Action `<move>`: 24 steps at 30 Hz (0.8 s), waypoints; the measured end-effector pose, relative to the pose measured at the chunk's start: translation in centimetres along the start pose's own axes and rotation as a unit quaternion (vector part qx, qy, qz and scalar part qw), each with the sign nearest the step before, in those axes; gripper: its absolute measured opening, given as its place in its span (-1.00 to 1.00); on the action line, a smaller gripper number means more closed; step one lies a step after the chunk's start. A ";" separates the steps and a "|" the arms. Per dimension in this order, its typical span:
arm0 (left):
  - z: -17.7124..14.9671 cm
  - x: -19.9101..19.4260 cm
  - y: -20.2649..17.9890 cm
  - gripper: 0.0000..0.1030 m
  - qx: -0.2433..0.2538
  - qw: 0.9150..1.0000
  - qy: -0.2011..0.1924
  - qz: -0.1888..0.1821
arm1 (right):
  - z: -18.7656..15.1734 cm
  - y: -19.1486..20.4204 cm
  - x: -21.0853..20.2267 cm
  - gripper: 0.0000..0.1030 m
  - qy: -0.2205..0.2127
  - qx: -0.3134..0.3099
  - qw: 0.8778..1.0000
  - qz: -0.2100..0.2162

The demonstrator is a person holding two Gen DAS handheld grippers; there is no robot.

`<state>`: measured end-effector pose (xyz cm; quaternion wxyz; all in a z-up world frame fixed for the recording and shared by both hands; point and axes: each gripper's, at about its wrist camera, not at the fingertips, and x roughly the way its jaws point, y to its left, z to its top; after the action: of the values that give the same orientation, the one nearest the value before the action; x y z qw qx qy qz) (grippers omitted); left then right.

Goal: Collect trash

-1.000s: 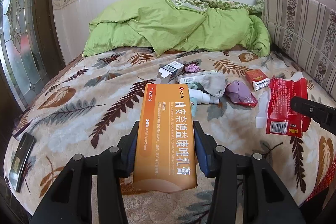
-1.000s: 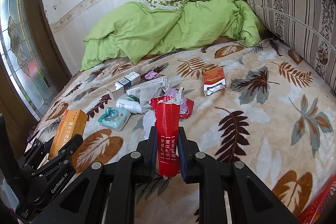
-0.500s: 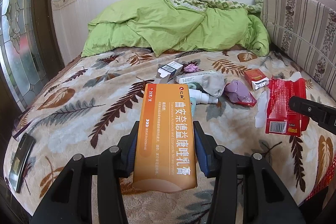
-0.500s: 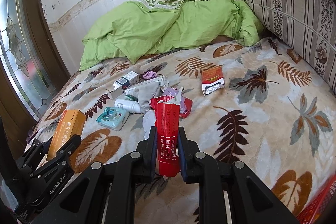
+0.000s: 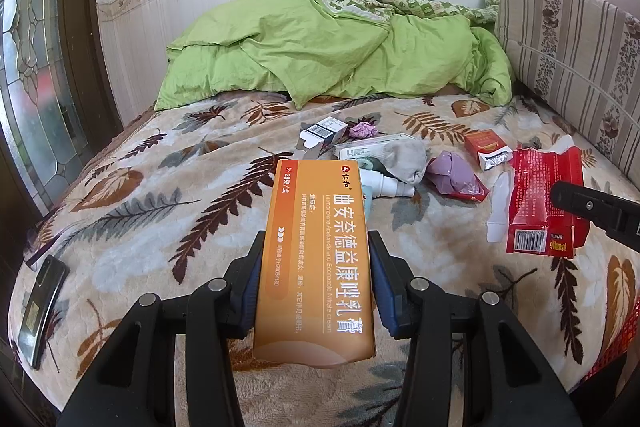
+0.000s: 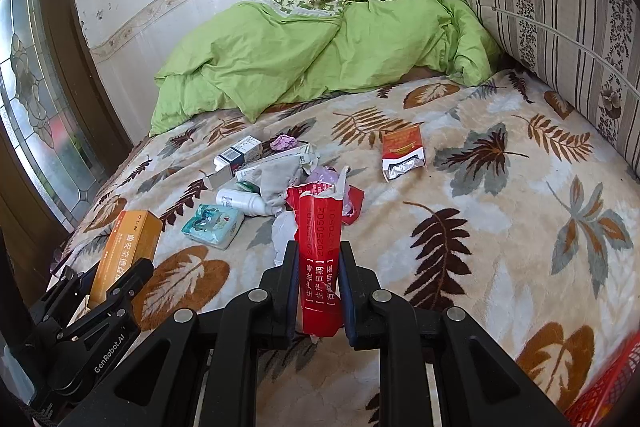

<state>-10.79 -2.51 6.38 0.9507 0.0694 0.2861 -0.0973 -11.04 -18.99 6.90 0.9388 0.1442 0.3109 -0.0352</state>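
My left gripper (image 5: 316, 267) is shut on a long orange medicine box (image 5: 316, 259) and holds it above the bed. It also shows in the right wrist view (image 6: 124, 251). My right gripper (image 6: 318, 267) is shut on a torn red wrapper (image 6: 320, 259), seen at the right in the left wrist view (image 5: 540, 203). A trash pile lies mid-bed: white spray bottle (image 6: 244, 202), teal wipes pack (image 6: 212, 225), small white-and-black box (image 6: 238, 157), grey sock (image 5: 404, 159), purple bag (image 5: 456, 173), red cigarette pack (image 6: 402, 153).
A leaf-patterned blanket (image 6: 500, 219) covers the bed. A green duvet (image 5: 340, 55) is bunched at the back. A striped headboard (image 6: 560, 11) stands at the right. A black phone (image 5: 42, 311) lies at the left edge. A red basket (image 6: 608, 387) shows at bottom right.
Both grippers keep their hold. The views have shifted only slightly; the items on the bed have not moved.
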 end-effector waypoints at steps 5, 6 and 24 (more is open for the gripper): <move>0.0 0.0 -0.1 -0.11 -0.001 1.000 0.000 0.001 | 0.0 -0.1 0.0 -0.64 0.000 0.000 1.000 -0.001; 0.0 0.0 -0.1 -0.11 0.000 1.000 0.000 0.001 | 0.0 -0.1 0.0 -0.64 0.000 0.000 1.000 0.000; 0.3 -3.8 -4.7 -0.11 0.037 0.992 -0.011 -0.119 | 0.1 -7.6 -8.0 -0.64 -0.042 0.102 0.994 -0.006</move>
<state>-14.80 -6.58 8.34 0.9321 0.0693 0.2781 -0.2214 -18.65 -26.42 9.83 0.9313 0.2356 0.2667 -0.0780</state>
